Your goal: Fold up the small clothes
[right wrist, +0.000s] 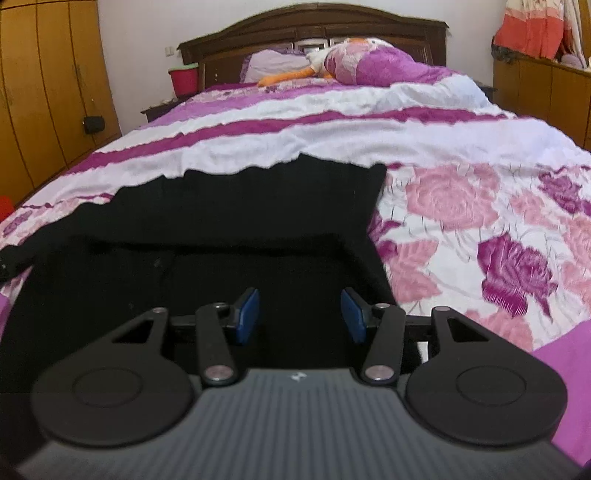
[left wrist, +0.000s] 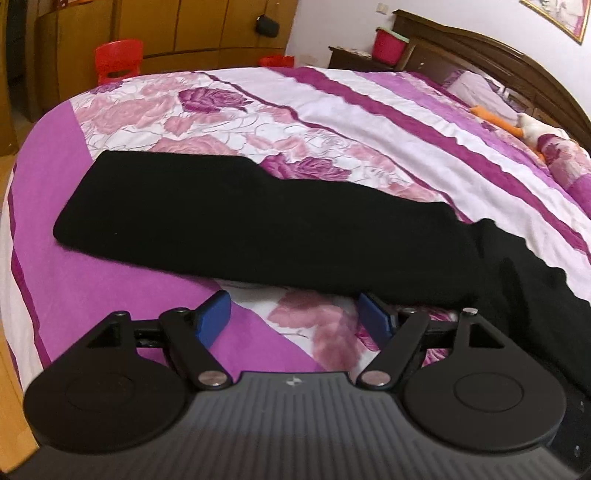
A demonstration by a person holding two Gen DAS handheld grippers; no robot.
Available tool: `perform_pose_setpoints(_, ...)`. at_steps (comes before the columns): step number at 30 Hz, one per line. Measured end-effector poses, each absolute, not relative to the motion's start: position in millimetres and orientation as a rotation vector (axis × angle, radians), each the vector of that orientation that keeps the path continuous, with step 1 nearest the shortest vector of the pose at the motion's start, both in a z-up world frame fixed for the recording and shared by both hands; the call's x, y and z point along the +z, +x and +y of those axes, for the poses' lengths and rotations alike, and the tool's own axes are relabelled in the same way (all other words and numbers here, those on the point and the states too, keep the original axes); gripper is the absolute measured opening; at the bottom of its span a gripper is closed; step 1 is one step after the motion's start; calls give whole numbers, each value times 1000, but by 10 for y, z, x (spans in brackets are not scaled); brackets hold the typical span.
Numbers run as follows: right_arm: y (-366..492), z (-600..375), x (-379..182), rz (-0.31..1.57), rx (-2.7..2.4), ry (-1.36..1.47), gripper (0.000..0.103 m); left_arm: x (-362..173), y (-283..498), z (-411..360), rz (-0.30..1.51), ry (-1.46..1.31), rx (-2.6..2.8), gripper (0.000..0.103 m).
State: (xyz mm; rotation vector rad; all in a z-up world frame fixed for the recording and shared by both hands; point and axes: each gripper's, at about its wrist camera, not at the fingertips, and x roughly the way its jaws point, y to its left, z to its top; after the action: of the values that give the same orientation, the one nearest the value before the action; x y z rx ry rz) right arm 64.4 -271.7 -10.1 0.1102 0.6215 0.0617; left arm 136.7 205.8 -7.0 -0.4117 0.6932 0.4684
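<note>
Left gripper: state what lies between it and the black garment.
Only bare floral bedspread separates the open left gripper from the black garment, seen in the left wrist view.

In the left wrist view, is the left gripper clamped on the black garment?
No, the left gripper is open, its blue pads apart over the bedspread, just short of the black garment.

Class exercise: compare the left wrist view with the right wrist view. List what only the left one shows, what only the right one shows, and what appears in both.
Only the left wrist view: a red plastic chair beside the wooden wardrobe, a framed picture on the wall, and the left hand-held gripper, open over the bedspread just short of the garment.

Only the right wrist view: an orange-and-white curtain and the right hand-held gripper, open above the black cloth.

Both: the black garment lying on the floral bedspread, the dark headboard, the red bucket and the plush toy.
</note>
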Motion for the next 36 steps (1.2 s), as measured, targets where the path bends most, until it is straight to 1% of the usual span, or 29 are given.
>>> perform_pose_setpoints(7, 668, -2707, -292, 658, 33, 89, 51, -65, 1456, 2183, 677, -475, 480, 83)
perform_pose_setpoints(11, 666, -2705, -319, 655, 29, 90, 54, -69, 1530, 2274, 659, -518, 486, 85)
perform_pose_setpoints(21, 707, -2701, -383, 652, 16, 93, 59, -138, 1702, 2517, 595, -593, 520, 85)
perform_pose_setpoints(24, 706, -2696, -395, 650, 14, 94, 60, -161, 1724, 2590, 566, -613, 531, 84)
perform_pose_setpoints(25, 707, -2696, -398, 649, 13, 93, 60, -163, 1729, 2601, 557, -612, 535, 79)
perform_pose_setpoints(26, 709, -2694, -399, 648, 13, 94, 61, -162, 1731, 2609, 547, -605, 546, 65)
perform_pose_setpoints(27, 708, -2693, -398, 648, 13, 94, 61, -161, 1731, 2615, 542, -592, 561, 56)
perform_pose_setpoints(29, 711, -2693, -397, 648, 13, 94, 61, -165, 1715, 2659, 528, -591, 556, 21)
perform_pose_setpoints(31, 710, -2694, -396, 649, 13, 95, 61, -158, 1687, 2718, 511, -616, 514, 11)
perform_pose_setpoints(36, 710, -2706, -393, 641, 18, 104, 61, 49, 1649, 2674, 457, -576, 429, 7)
